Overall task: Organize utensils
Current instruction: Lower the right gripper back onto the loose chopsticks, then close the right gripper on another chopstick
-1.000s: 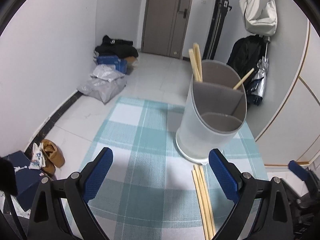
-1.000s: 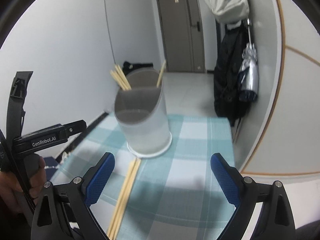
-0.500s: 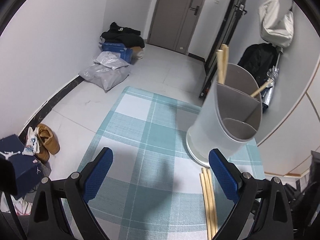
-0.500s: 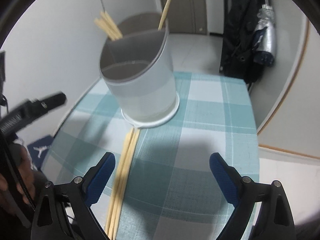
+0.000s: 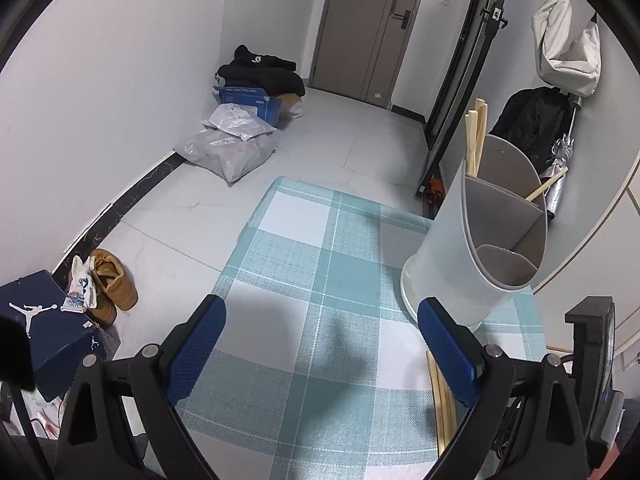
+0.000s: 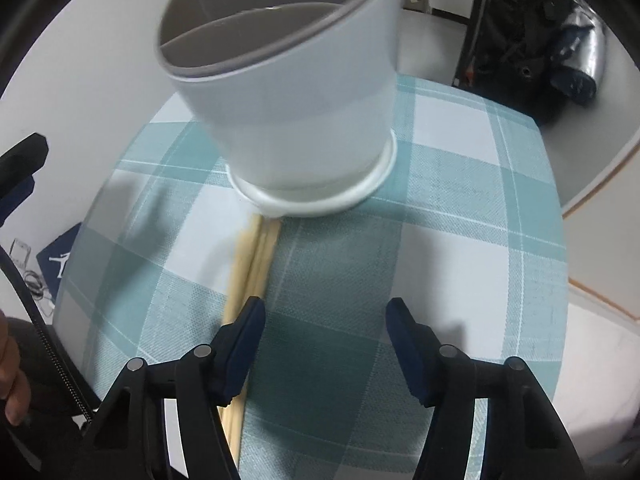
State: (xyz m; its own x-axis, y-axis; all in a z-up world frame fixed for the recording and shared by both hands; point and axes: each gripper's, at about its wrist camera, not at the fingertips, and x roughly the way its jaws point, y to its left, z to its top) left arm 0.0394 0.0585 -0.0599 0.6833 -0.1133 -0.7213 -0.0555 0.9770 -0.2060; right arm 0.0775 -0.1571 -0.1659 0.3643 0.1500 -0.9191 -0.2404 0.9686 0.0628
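A white utensil holder point(image 5: 476, 248) with grey inner dividers stands on the checked teal tablecloth point(image 5: 320, 280); several wooden chopsticks point(image 5: 476, 140) stick up from its far compartments. It also shows close in the right wrist view point(image 6: 296, 92). A bundle of loose chopsticks point(image 6: 250, 276) lies on the cloth just in front of the holder, also seen in the left wrist view point(image 5: 440, 404). My right gripper point(image 6: 324, 320) is open and empty, low over the cloth, its left finger over the bundle. My left gripper point(image 5: 320, 328) is open and empty, left of the holder.
The tablecloth's edges point(image 6: 556, 208) drop off close by on all sides. On the floor are bags point(image 5: 232, 148), brown shoes point(image 5: 108, 284) and a blue shoebox point(image 5: 36, 328). A dark coat point(image 5: 532, 124) and a white bag point(image 5: 568, 52) hang at the right wall.
My right gripper has dropped down and forward toward the loose chopsticks, and its jaws have narrowed. My left gripper has drifted left and back, so the holder sits further right in its view.
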